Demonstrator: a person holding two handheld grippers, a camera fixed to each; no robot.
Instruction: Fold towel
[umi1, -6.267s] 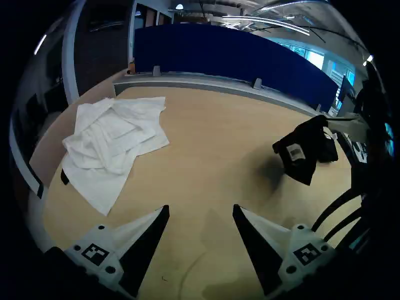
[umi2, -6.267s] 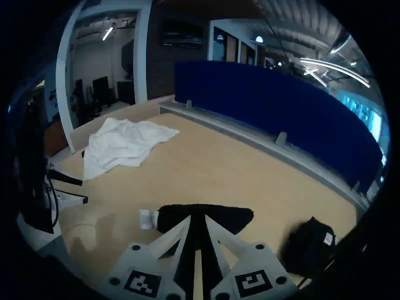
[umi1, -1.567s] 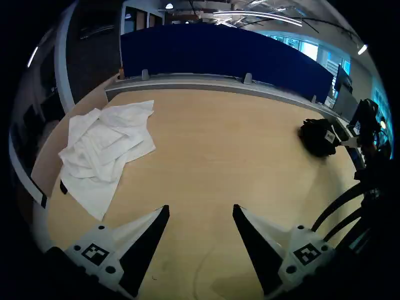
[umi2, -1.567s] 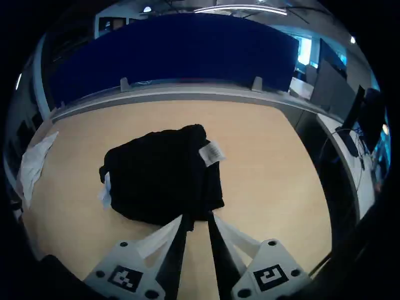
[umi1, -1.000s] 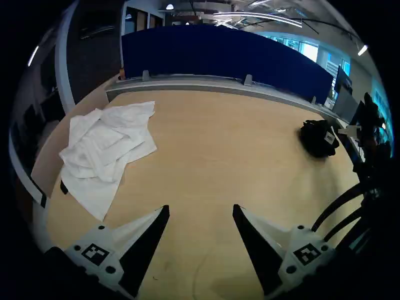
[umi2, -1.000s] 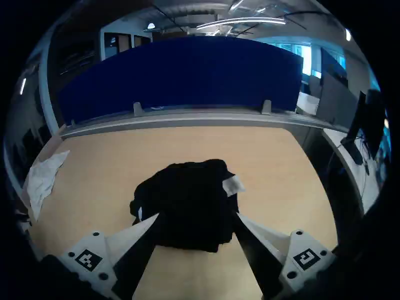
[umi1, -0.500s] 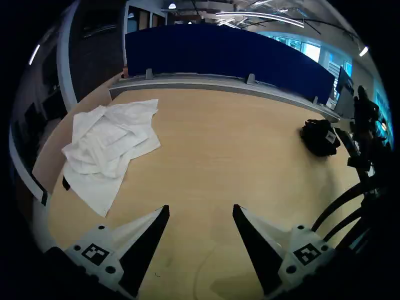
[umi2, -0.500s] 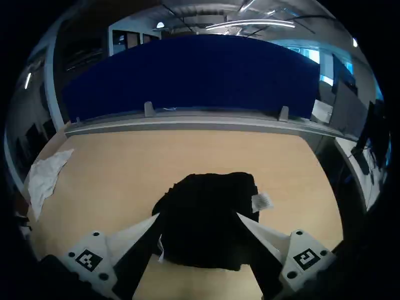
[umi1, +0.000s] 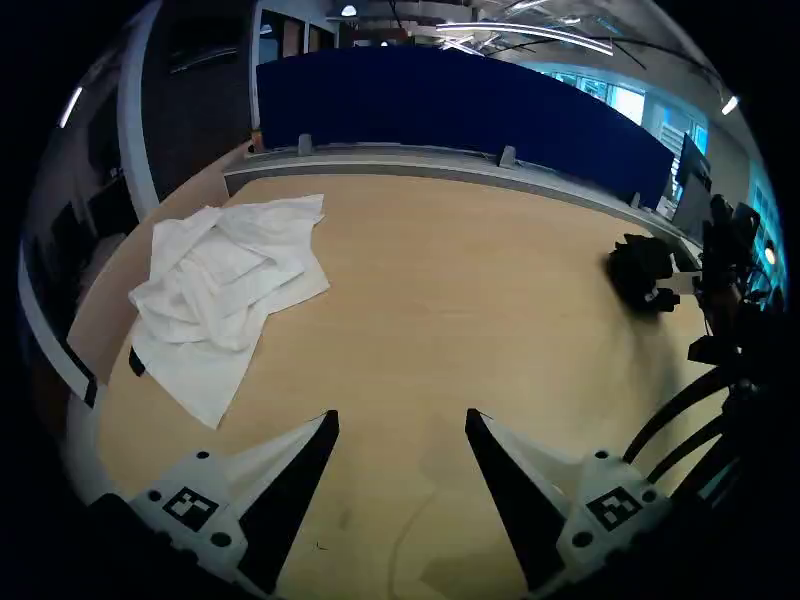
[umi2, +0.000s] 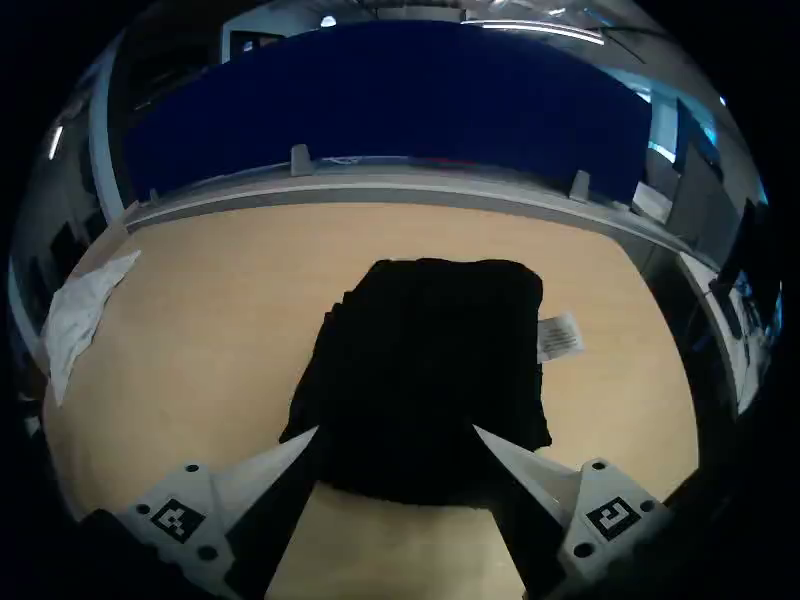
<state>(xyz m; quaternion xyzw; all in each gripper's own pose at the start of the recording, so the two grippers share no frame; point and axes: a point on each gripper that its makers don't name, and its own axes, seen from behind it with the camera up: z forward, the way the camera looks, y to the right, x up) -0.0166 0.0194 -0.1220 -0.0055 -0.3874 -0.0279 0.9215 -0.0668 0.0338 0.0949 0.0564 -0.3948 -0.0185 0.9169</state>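
Black towel (umi2: 425, 375), folded, long axis straight away from right gripper (umi2: 395, 430)

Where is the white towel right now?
In the left gripper view the crumpled white towel lies on the left side of the wooden table, near its edge, far from the black towel at the right.

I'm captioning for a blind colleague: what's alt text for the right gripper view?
A folded black towel with a white tag lies on a light wooden table, its near edge between the open tongs. A crumpled white cloth lies far left.
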